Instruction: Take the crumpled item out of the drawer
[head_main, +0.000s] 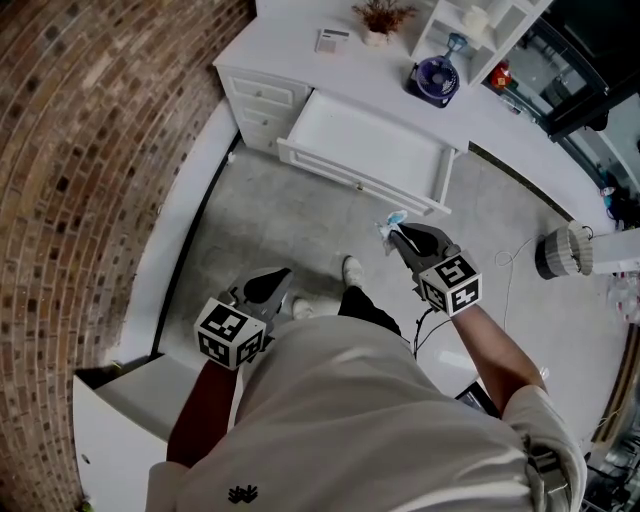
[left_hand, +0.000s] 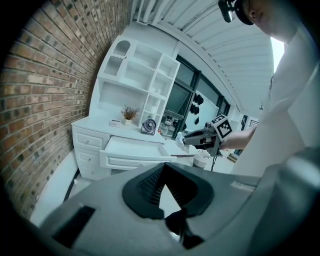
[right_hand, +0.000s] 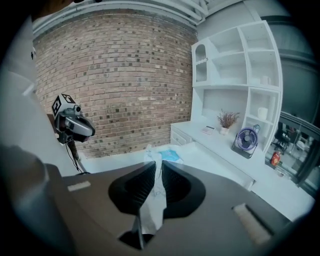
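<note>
The white drawer (head_main: 352, 181) of the desk stands pulled out, and its inside looks bare. My right gripper (head_main: 396, 234) hangs in front of it above the floor, shut on a crumpled white and blue item (head_main: 389, 222). In the right gripper view the item (right_hand: 154, 201) runs down between the pads and sticks out past the tips of the gripper (right_hand: 157, 163). My left gripper (head_main: 268, 287) is held low at the left, beside the person's body. Its jaws meet at the tips with nothing in them (left_hand: 164, 170). The left gripper view also shows the right gripper (left_hand: 189, 140) carrying the item (left_hand: 178, 136) near the drawer (left_hand: 134, 160).
On the desk stand a small fan (head_main: 437, 78), a dried plant (head_main: 378, 18) and a small device (head_main: 330, 40), with a white shelf unit behind. A brick wall (head_main: 80, 150) curves along the left. A white bin (head_main: 566, 250) stands at the right, a white cabinet (head_main: 120, 420) at lower left.
</note>
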